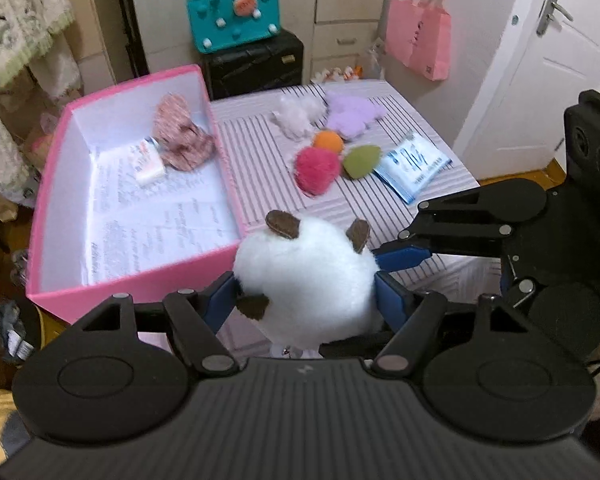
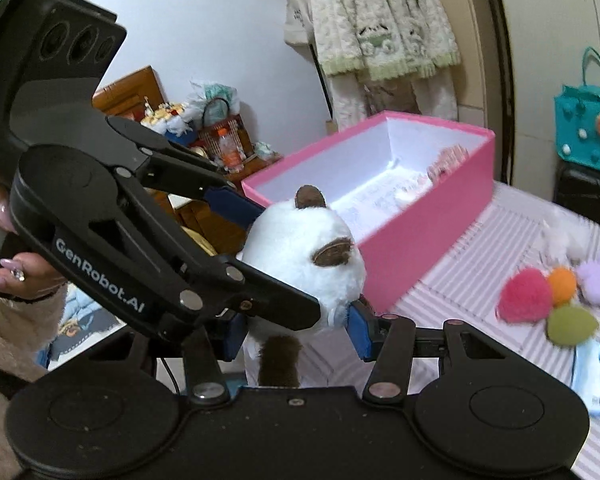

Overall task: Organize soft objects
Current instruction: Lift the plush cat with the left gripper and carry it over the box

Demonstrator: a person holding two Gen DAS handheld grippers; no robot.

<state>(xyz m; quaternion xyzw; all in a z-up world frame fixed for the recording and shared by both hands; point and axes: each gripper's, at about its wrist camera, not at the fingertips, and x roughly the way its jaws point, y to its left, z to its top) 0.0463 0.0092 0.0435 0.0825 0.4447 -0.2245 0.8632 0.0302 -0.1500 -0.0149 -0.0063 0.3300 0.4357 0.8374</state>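
A white plush toy (image 1: 308, 276) with brown ears is held above the table's near edge, beside the near right corner of the open pink box (image 1: 140, 280). My left gripper (image 1: 306, 296) is shut on its sides. My right gripper (image 2: 296, 332) grips the same plush toy (image 2: 300, 248) lower down, its blue pads pressing both sides. The left gripper also shows in the right wrist view (image 2: 284, 256), closed on the toy's head. The box (image 2: 412, 240) holds a pink floral fabric piece (image 1: 180, 136) and a small tube (image 1: 150, 160).
On the striped tablecloth (image 1: 260, 168) lie a pink pom-pom (image 1: 316, 170), an orange ball (image 1: 328, 140), a green sponge (image 1: 360, 162), a purple plush (image 1: 352, 114), a white fluffy piece (image 1: 298, 114) and a tissue pack (image 1: 414, 164). A teal bag (image 1: 232, 10) stands behind.
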